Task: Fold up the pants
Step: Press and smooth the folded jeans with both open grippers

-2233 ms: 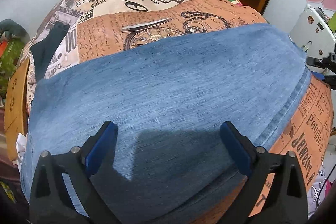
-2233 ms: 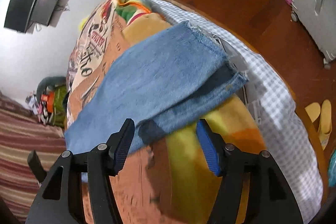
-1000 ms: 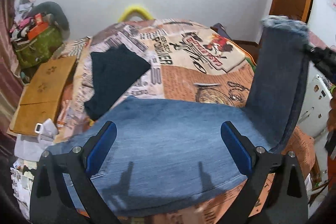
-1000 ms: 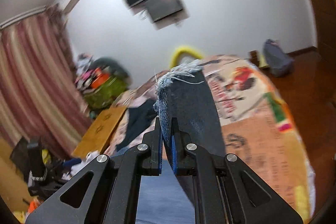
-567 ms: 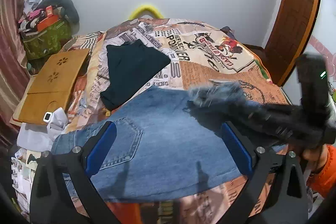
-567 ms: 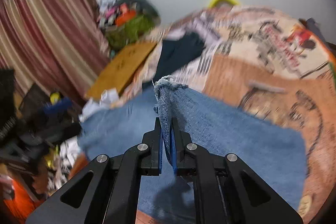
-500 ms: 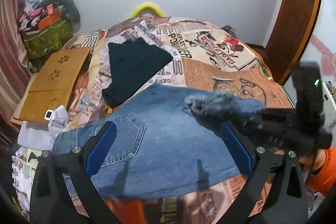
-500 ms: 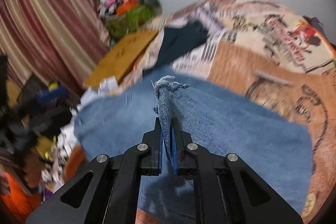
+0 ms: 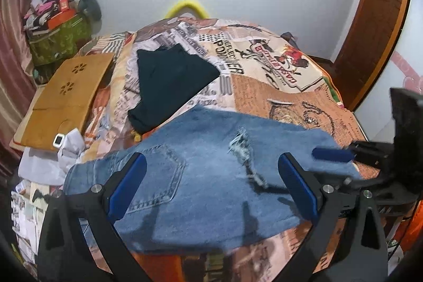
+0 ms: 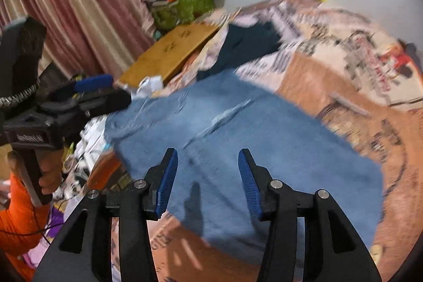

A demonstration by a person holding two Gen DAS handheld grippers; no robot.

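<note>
The blue jeans (image 9: 211, 171) lie folded in half on the printed bedspread, with the frayed hem (image 9: 242, 147) lying across the middle near the back pocket (image 9: 158, 173). My left gripper (image 9: 211, 184) is open and empty above the jeans' near edge. My right gripper (image 10: 207, 179) is open and empty above the jeans (image 10: 264, 139). It also shows at the right of the left wrist view (image 9: 341, 157), and the left gripper shows at the left of the right wrist view (image 10: 79, 94).
A folded dark garment (image 9: 171, 81) lies on the bed behind the jeans. A wooden lap tray (image 9: 63, 99) and white papers (image 9: 50, 157) are on the left. A door (image 9: 375, 25) is at the right, a bag pile (image 9: 58, 33) at the far left.
My right gripper carried the jeans' hem over to the left, laid it on the waist half and opened. It has drawn back to the right. My left gripper has stayed open.
</note>
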